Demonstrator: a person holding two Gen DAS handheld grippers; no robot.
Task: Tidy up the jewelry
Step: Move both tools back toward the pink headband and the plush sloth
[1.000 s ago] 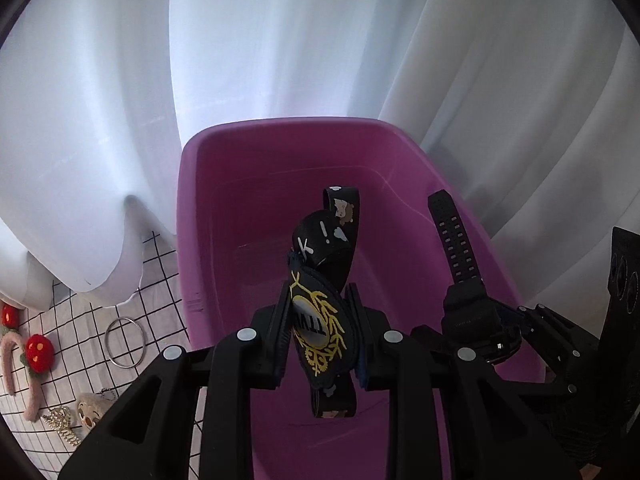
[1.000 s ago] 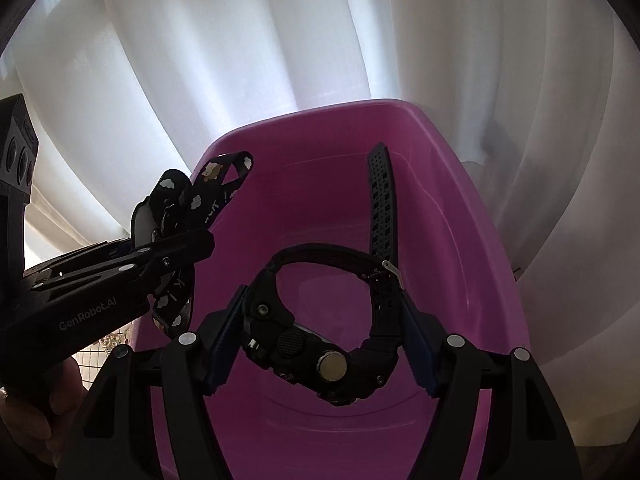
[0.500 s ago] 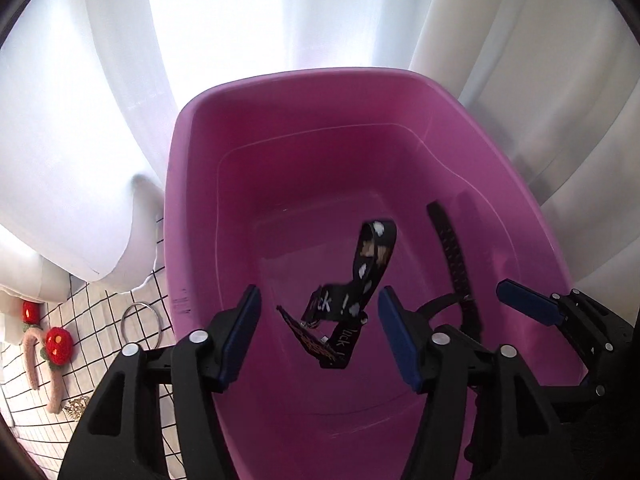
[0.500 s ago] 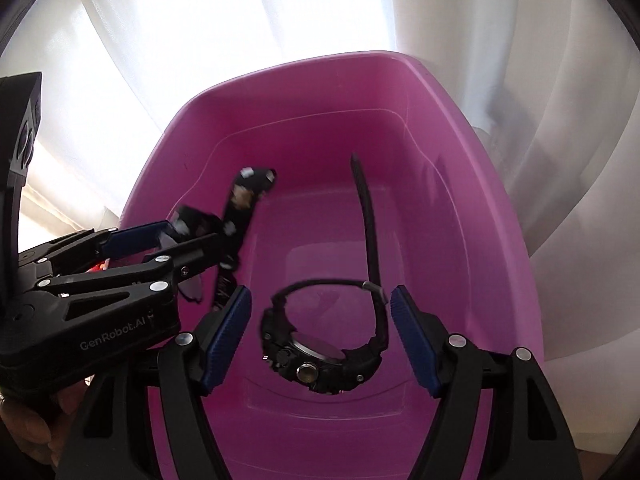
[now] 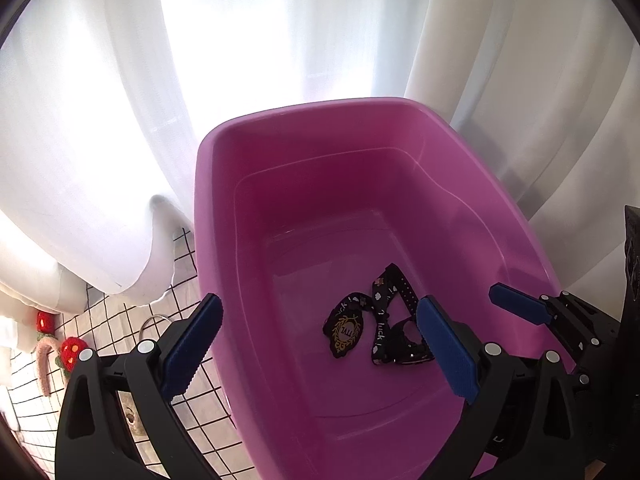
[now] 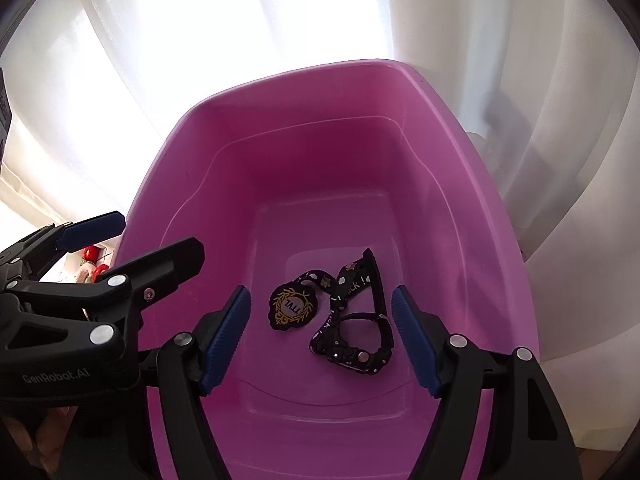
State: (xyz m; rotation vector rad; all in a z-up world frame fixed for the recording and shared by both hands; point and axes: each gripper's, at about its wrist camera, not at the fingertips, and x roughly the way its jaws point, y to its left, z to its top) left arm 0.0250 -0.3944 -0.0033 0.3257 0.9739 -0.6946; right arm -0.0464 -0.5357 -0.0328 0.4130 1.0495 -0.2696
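Two watches were seen lying on the floor of the pink tub (image 6: pixel 460 184). The patterned watch (image 6: pixel 292 306), with a gold-wreathed round face and a printed black strap, lay to the left. The black watch (image 6: pixel 360 354) lay against it on the right, its strap crossed by the printed one.

The left claw (image 5: pixel 320 344) was noted above the tub's left wall, jaws opening, already wide; nothing was held between them. One blue pad (image 5: pixel 192 344) hung outside the wall, over the worktop (image 5: pixel 208 404).

The right claw (image 6: pixel 320 336) was held over the tub, jaws well apart. Both watches were framed between its pads but lay on the tub floor below, untouched.

On the gridded worktop a metal ring (image 5: pixel 154 322) and red strawberry trinkets (image 5: pixel 72 352) were recorded. White curtain (image 5: pixel 200 80) was recorded behind.
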